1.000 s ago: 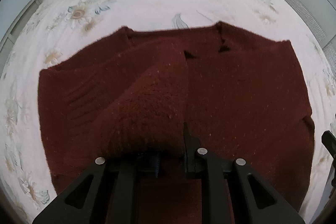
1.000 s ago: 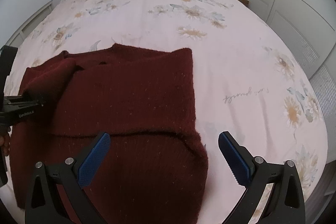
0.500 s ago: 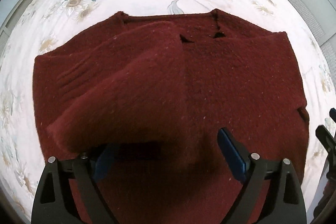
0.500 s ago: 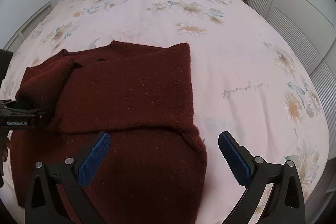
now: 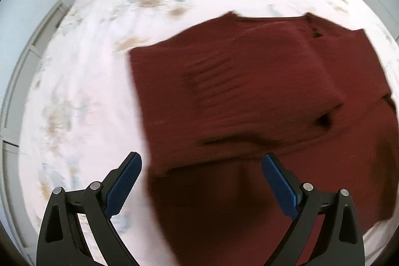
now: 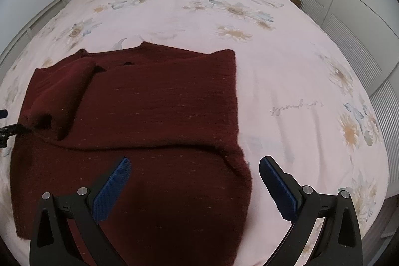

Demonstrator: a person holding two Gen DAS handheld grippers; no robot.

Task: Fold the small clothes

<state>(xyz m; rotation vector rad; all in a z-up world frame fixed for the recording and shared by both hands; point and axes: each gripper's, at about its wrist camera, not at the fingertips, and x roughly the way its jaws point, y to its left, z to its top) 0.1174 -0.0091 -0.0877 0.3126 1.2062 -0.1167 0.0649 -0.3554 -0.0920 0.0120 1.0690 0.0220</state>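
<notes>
With both sleeves lying folded across the maroon sweater (image 6: pixel 154 101) on the floral bedspread (image 6: pixel 286 81), the left gripper (image 5: pixel 201 175) and right gripper (image 6: pixel 194 177) are hovering spread wide and empty (probably lining up the bottom hem).

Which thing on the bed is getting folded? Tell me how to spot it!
Find the big bed with the pale flowery cover. Near its front edge lies a sweater, its sleeves folded across its body. It is the only dark red, fuzzy thing there.
</notes>
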